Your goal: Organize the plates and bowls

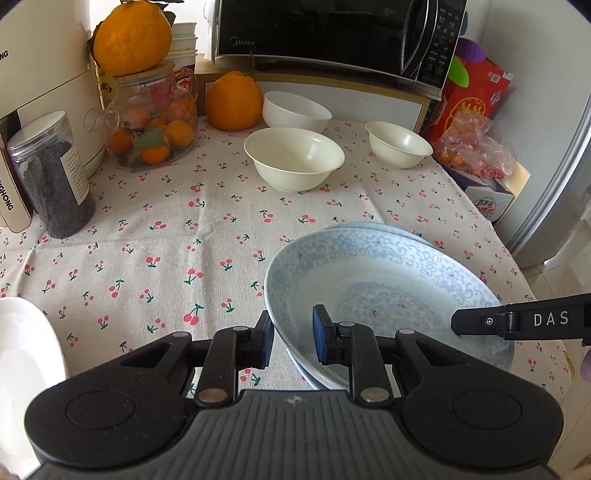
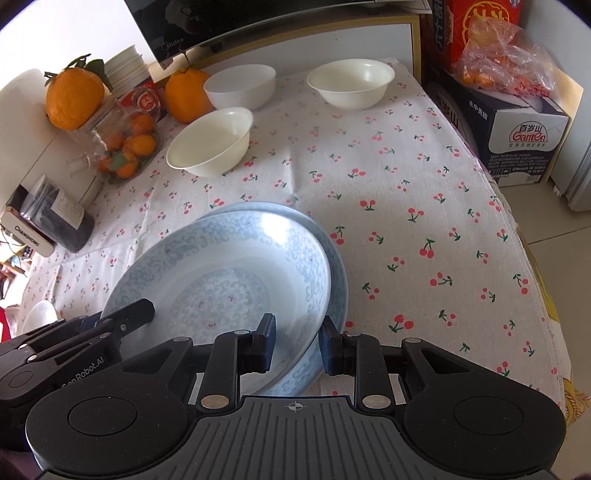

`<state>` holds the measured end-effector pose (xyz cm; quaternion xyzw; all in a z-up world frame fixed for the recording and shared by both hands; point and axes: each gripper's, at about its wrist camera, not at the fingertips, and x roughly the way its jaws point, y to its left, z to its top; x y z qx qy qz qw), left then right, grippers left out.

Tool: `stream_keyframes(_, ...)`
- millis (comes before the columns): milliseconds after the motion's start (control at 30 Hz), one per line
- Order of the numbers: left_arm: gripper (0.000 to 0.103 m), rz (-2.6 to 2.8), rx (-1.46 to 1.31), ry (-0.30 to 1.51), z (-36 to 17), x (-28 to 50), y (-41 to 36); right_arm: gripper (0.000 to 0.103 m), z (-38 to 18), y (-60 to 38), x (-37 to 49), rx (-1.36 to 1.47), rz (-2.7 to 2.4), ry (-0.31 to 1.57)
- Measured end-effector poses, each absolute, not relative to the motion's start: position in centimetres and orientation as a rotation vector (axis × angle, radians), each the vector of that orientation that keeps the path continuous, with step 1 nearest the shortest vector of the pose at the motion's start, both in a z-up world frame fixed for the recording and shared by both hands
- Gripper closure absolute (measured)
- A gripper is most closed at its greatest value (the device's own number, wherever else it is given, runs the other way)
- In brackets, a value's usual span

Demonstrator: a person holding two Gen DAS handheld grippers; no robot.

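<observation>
A blue-patterned plate (image 1: 384, 291) lies tilted on a second blue plate (image 1: 373, 226) on the cherry tablecloth. It also shows in the right wrist view (image 2: 229, 273), with the lower plate (image 2: 328, 243) under it. My left gripper (image 1: 293, 341) straddles the top plate's left rim, jaws a plate-rim apart. My right gripper (image 2: 297, 341) straddles its right rim the same way. Whether either one pinches the rim I cannot tell. Three cream bowls stand at the back: a large one (image 1: 293, 157), one behind it (image 1: 295, 110), a small one (image 1: 397, 142).
A microwave (image 1: 332, 33) sits on a shelf at the back. Oranges (image 1: 232, 101), a glass jar of fruit (image 1: 155, 122) and a dark jar (image 1: 51, 177) stand at the left. A white dish (image 1: 26, 354) lies at the near left edge. Boxes (image 2: 513, 140) stand to the right.
</observation>
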<state>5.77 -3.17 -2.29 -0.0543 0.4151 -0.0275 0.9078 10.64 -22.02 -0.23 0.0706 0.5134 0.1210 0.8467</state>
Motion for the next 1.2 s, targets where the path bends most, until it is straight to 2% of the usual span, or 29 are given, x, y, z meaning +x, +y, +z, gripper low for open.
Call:
stream_keyframes(700, 0.083, -0.047, -0.085, 0.897, -2.2, 5.8, -3.4, 0.077, 0.2, -21.2, 10.4, 0.061, 0.252, 1.077)
stream_keyframes(1200, 0.083, -0.049, 0.073, 0.916, -2.4, 5.4, -5.0, 0.077, 0.5, -20.5, 10.0, -0.066, 0.231, 1.061)
